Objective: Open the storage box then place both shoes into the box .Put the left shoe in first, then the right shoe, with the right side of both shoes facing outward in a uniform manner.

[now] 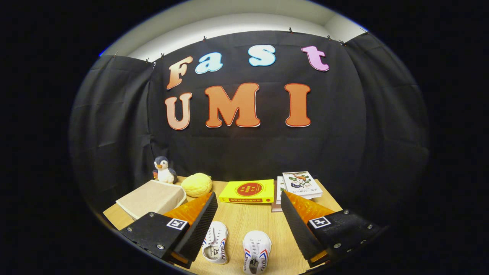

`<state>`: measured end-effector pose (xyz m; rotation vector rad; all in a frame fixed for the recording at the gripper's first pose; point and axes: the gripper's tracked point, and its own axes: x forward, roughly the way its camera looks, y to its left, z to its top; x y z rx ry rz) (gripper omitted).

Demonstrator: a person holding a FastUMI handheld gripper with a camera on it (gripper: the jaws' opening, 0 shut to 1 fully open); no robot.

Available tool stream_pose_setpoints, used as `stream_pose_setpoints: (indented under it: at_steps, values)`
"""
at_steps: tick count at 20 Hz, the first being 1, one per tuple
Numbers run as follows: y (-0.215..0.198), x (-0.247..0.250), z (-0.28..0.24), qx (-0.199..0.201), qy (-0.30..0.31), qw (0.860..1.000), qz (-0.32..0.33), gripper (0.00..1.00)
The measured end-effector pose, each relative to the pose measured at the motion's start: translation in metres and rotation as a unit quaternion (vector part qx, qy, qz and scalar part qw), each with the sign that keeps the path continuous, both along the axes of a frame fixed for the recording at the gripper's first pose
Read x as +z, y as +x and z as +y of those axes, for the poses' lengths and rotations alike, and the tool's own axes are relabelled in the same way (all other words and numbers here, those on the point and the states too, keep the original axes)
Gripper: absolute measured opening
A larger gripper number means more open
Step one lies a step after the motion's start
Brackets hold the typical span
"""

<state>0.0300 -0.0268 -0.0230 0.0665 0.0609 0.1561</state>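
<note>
On the table (237, 221), two shoes (256, 250) lie between the wide-spread fingers (206, 225)

Gripper (249, 225), 2 ribbed wedge fingers (200, 229), square markers, silver screws

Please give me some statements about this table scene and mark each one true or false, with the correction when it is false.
1. The gripper is open, with nothing between its fingers. True.
2. Two white shoes lie on the wooden table between the fingers. True.
3. One shoe is already inside the storage box. False: both shoes are on the table, and the beige box beyond the left finger looks closed.
4. The yellow book lies beyond the shoes. True.
5. The toy penguin stands on the yellow book. False: it stands behind the storage box, near the black cloth wall.
</note>
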Motion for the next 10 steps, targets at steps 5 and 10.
stream_pose_setpoints:
  at_steps: [5,10]
  values:
    - [-0.001,-0.001,0.003,-0.004,0.007,1.0,0.007,0.99]
    - [0.005,-0.011,0.021,0.011,0.031,0.999,0.027,0.99]
